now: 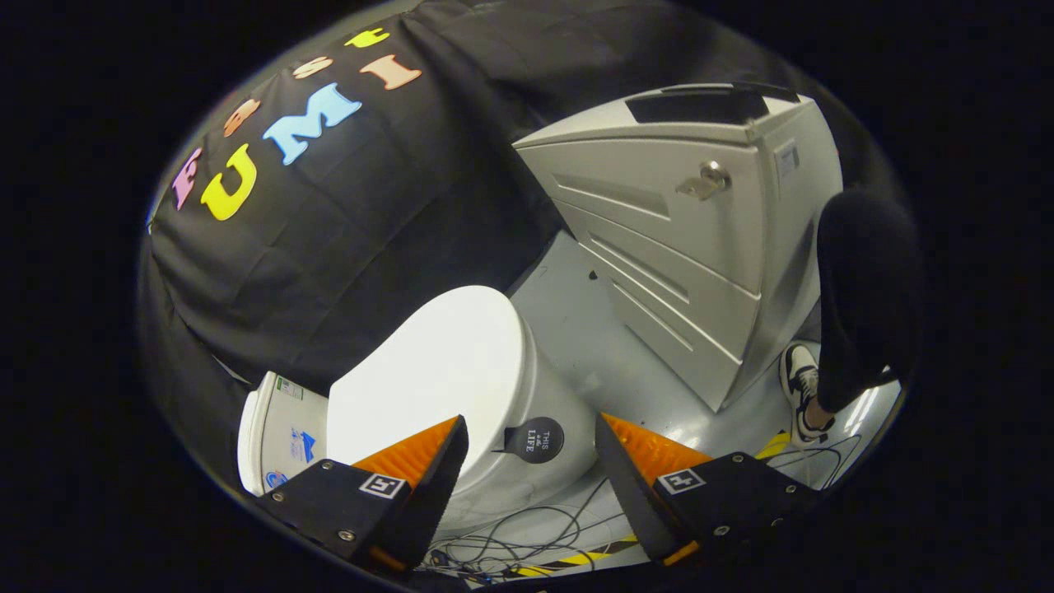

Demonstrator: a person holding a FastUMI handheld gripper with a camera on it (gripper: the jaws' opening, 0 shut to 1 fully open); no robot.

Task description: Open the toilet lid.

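Observation:
A white toilet [527, 403] stands on the grey floor just ahead of my fingers, seen from above and tilted. Its white lid [428, 371] lies flat and closed over the bowl. The cistern [276, 428] sits behind it, against the black cloth wall. A round dark sticker [535, 439] is on the bowl's side, between my two fingertips. My gripper [531, 432] is open, with a wide gap and nothing held. The left finger [420, 461] overlaps the lid's near edge in the picture; I cannot tell whether it touches.
A grey metal cabinet [700, 247] with drawers and a keyed lock stands beyond the toilet to the right. A person's dark-trousered leg [865, 296] and sneaker [803, 391] are beside it. Loose cables [527, 535] and yellow-black tape [576, 560] lie on the floor below the fingers.

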